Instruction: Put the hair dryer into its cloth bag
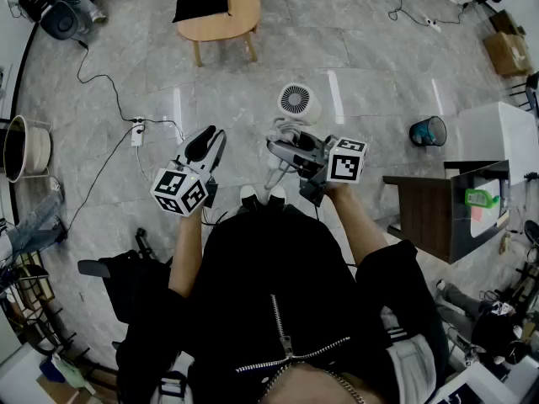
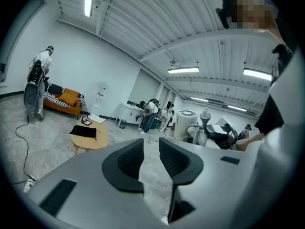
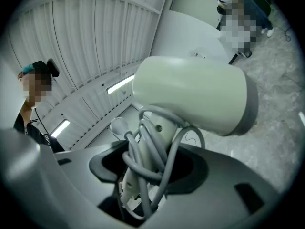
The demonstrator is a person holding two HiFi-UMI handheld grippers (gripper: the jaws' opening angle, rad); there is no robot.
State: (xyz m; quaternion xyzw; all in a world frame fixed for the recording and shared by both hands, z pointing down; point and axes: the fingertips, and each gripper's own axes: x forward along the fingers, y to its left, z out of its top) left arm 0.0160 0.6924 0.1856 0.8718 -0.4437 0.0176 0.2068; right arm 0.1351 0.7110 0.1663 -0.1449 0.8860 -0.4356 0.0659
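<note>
My right gripper (image 1: pixel 284 147) is shut on the handle of the white hair dryer (image 1: pixel 295 102), held level in front of the person's body. In the right gripper view the dryer's barrel (image 3: pixel 190 97) fills the middle, and its grey cord is wound round the handle between the jaws of the right gripper (image 3: pixel 147 163). The black cloth bag (image 1: pixel 202 4) lies flat on a wooden table (image 1: pixel 240 19) across the floor, also in the left gripper view (image 2: pixel 84 131). My left gripper (image 1: pixel 212 135) stands open by a narrow gap with nothing in it (image 2: pixel 151 144).
A power strip (image 1: pixel 136 133) and its cable trail over the marble floor at left. A teal bin (image 1: pixel 429 130), a dark cabinet (image 1: pixel 429 209) and a cardboard box (image 1: pixel 505 53) stand at right. Several people (image 2: pixel 150 114) and an orange sofa (image 2: pixel 64 101) are far back.
</note>
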